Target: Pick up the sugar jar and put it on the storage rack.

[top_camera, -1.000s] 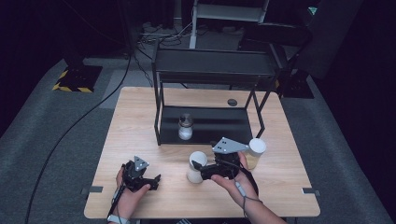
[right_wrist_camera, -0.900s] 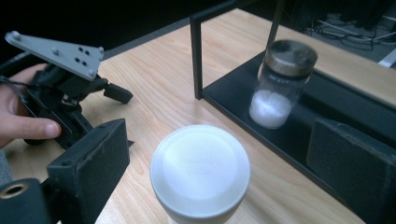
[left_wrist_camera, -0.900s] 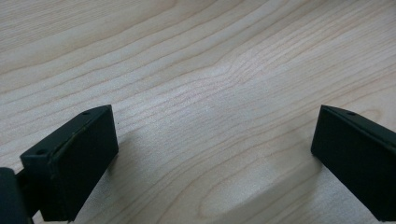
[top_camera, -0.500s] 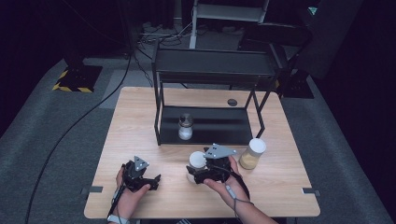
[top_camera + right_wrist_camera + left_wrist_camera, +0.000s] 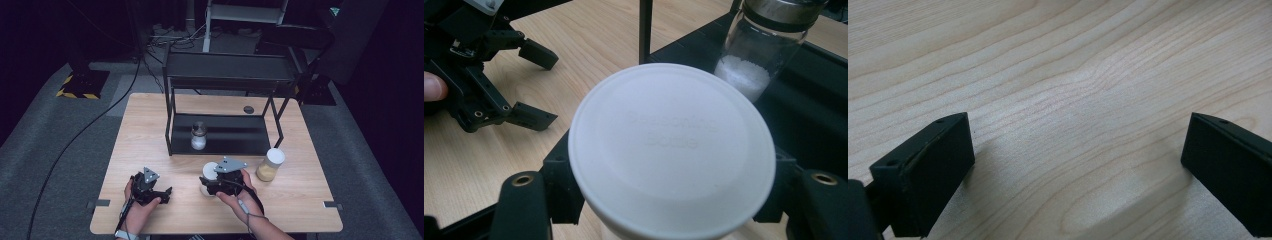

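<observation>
From my remote station: white lid (image 5: 672, 150) hides its jar's body; salt shaker's (image 5: 769, 45) top cropped.

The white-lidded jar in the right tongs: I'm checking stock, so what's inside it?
It cannot be told. The right tongs have just closed on the white-lidded jar. Its broad white lid, with faint embossed lettering, covers the body in the right gripper view, and the gripper hides it in the high view.

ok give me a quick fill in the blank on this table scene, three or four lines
1. The right gripper is shut on the bottle with the round ____ lid.
2. The left gripper rests with open jaws on the pale ____ table.
3. The clear glass jar of white grains stands on the black rack's ____ shelf.

Missing words: white; wooden; bottom
</observation>
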Action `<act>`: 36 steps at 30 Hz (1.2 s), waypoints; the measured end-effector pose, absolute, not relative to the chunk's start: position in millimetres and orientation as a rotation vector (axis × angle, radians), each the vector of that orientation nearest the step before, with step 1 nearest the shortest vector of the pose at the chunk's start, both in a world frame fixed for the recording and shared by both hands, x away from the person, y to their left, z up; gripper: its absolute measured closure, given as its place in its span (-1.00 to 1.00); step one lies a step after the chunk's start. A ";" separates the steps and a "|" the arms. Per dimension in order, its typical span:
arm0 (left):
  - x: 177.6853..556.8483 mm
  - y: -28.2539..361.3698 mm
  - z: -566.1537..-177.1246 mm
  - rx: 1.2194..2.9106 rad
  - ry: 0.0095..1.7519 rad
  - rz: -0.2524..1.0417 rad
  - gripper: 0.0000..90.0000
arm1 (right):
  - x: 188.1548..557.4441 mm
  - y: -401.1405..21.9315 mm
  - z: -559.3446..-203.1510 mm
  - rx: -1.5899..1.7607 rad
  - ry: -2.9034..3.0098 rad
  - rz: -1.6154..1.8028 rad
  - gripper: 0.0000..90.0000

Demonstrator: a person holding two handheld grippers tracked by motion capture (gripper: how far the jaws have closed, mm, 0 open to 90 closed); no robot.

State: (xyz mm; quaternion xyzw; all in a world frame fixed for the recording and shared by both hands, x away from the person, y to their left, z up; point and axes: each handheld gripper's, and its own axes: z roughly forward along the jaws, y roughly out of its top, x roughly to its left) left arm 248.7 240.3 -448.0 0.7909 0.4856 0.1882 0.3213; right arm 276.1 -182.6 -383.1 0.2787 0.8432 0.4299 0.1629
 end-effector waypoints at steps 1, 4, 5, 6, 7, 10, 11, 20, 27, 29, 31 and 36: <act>248.7 240.3 -448.0 2.078 1.276 0.494 -0.99 | 276.0 -182.3 -382.5 0.795 2.406 1.224 -0.26; 248.7 240.3 -448.0 2.078 1.276 0.494 -0.99 | 276.2 -181.8 -381.6 0.777 2.411 1.219 -0.26; 248.7 240.3 -448.0 2.077 1.276 0.494 -0.99 | 275.8 -181.4 -381.5 0.774 2.408 1.218 -0.26; 248.7 240.3 -448.0 2.078 1.275 0.494 -0.99 | 275.5 -181.2 -381.2 0.772 2.406 1.219 -0.26; 248.7 240.3 -448.0 2.078 1.276 0.494 -0.99 | 275.3 -181.3 -380.5 0.768 2.402 1.223 -0.26; 248.7 240.3 -448.0 2.077 1.276 0.494 -0.99 | 275.6 -182.9 -374.9 0.761 2.396 1.238 -0.26; 248.7 240.3 -448.0 2.077 1.276 0.494 -0.99 | 275.4 -183.4 -371.7 0.757 2.392 1.243 -0.26; 248.7 240.3 -448.0 2.077 1.276 0.494 -0.99 | 277.7 -186.3 -348.6 0.734 2.364 1.266 -0.26; 248.7 240.3 -448.0 2.077 1.276 0.494 -0.99 | 283.3 -186.8 -334.7 0.717 2.355 1.283 -0.26; 248.7 240.3 -448.0 2.078 1.276 0.494 -0.99 | 284.1 -186.4 -331.3 0.715 2.351 1.281 -0.26; 248.7 240.3 -448.0 2.077 1.276 0.494 -0.99 | 285.5 -186.9 -328.4 0.709 2.346 1.283 -0.26; 248.7 240.3 -448.1 2.076 1.276 0.494 -0.99 | 289.4 -188.3 -321.3 0.723 2.334 1.289 -0.26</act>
